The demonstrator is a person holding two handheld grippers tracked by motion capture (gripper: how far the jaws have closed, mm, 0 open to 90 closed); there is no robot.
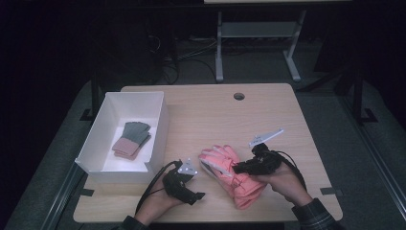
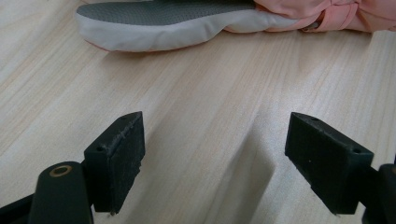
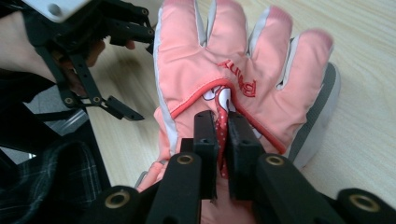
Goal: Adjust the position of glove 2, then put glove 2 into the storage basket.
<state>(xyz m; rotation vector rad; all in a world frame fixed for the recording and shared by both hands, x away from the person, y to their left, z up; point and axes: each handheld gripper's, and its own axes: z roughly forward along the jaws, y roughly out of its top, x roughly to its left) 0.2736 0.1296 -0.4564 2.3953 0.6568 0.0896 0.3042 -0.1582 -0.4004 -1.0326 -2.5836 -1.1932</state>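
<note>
A pink padded glove [image 1: 234,175] lies on the wooden table [image 1: 210,115], stacked over a second pink glove whose grey palm and white edge [image 2: 168,21] show in the left gripper view. My right gripper [image 3: 223,140] is shut on a fold of the top glove's back [image 3: 233,60], pinching red dotted fabric between its jaws. In the high view that gripper [image 1: 238,167] sits at the glove's right side. My left gripper [image 2: 212,154] stands open just above bare table, short of the gloves, and rests left of them [image 1: 194,194] in the high view.
A white open box [image 1: 95,143] stands at the table's left with a pair of grey and pink knit gloves [image 1: 131,139] inside. A cable hole [image 1: 239,96] sits near the far edge. A table frame [image 1: 258,33] stands beyond.
</note>
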